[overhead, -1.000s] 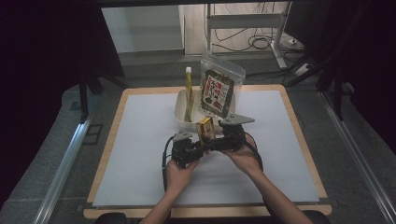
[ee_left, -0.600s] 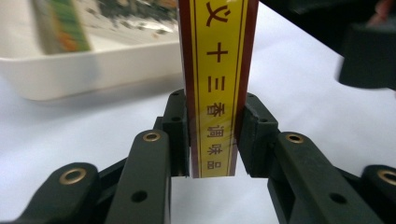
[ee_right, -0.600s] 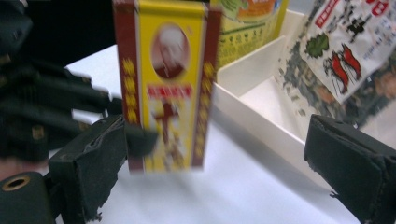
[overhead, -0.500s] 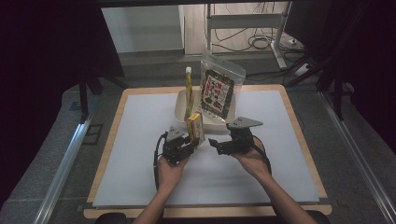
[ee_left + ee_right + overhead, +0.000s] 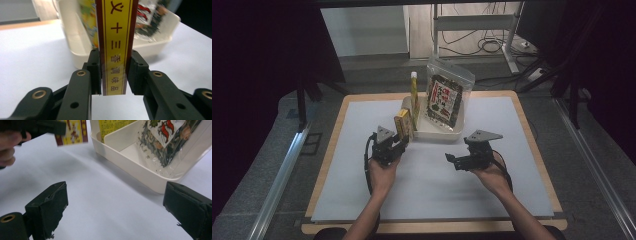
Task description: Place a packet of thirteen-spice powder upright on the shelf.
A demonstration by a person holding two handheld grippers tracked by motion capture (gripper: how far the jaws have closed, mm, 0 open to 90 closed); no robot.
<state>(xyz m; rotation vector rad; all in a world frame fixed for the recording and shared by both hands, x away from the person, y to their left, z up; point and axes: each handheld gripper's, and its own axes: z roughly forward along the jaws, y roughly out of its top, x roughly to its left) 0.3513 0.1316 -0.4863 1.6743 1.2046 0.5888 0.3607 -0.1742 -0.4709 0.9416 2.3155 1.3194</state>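
Note:
My left gripper (image 5: 398, 144) (image 5: 113, 75) is shut on a yellow and dark-red seasoning box (image 5: 403, 124) (image 5: 115, 45), held upright just off the mat beside the white tray's (image 5: 438, 134) (image 5: 75, 47) left end. The box (image 5: 72, 132) also appears at the top left of the right gripper view, lifted above the mat. My right gripper (image 5: 453, 160) (image 5: 120, 207) stands open with nothing between its jaws, low over the mat in front of the tray (image 5: 132, 171). A clear bag of dark seaweed snack (image 5: 446, 97) (image 5: 167, 142) and a tall yellow packet (image 5: 414, 97) stand in the tray.
A white mat (image 5: 432, 190) covers the wooden table, with open room in front of and beside both hands. Beyond the table's far edge are a metal rack's legs and cables (image 5: 492, 47) on the floor.
The two grippers have drawn apart: my left carried the box up and left toward the tray's end, my right has let go, opened and moved right.

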